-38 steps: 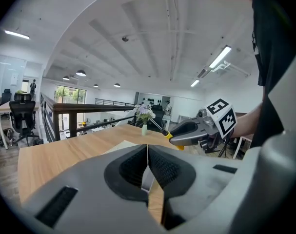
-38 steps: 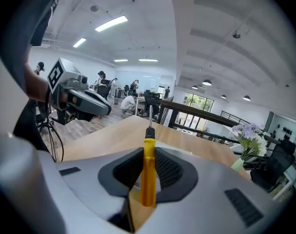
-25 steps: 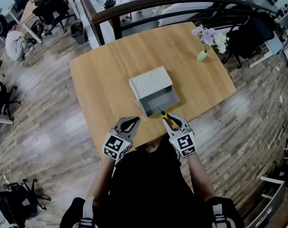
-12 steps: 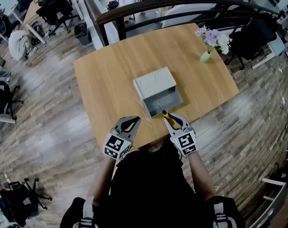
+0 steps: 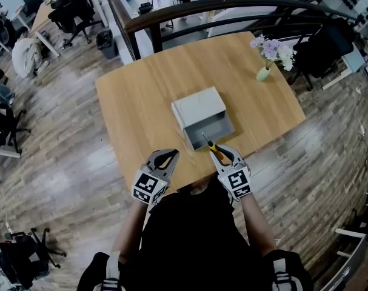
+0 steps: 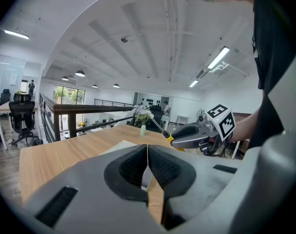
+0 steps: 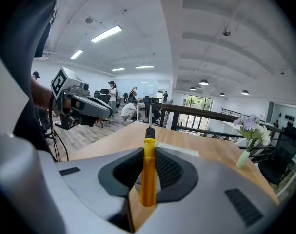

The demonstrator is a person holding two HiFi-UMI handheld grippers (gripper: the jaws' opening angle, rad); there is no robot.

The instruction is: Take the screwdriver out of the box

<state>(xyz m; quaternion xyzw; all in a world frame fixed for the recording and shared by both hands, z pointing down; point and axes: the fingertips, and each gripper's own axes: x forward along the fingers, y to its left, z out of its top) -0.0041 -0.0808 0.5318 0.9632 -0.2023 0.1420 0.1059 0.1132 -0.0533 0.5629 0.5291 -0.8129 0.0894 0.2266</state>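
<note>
The grey box [image 5: 199, 107] sits mid-table with its drawer [image 5: 215, 129] pulled out toward me. My right gripper [image 5: 220, 153] is shut on the screwdriver [image 5: 210, 147], whose yellow handle [image 7: 148, 172] is clamped between the jaws and whose metal shaft points toward the drawer. It hovers just in front of the drawer's near edge. My left gripper [image 5: 164, 157] hangs over the table's near edge, left of the box, shut with nothing between its jaws [image 6: 148, 165]. The left gripper view shows the right gripper [image 6: 192, 135] with the screwdriver [image 6: 163, 132] beside it.
A wooden table [image 5: 141, 102] carries a small vase of flowers [image 5: 267, 53] at its far right corner. A dark railing [image 5: 190, 8] runs behind the table. Office chairs [image 5: 71, 11] stand at the back left on the plank floor.
The view has shifted slightly, so the box and table sit a little to the right. Both grippers keep their places and the right one still holds the screwdriver.
</note>
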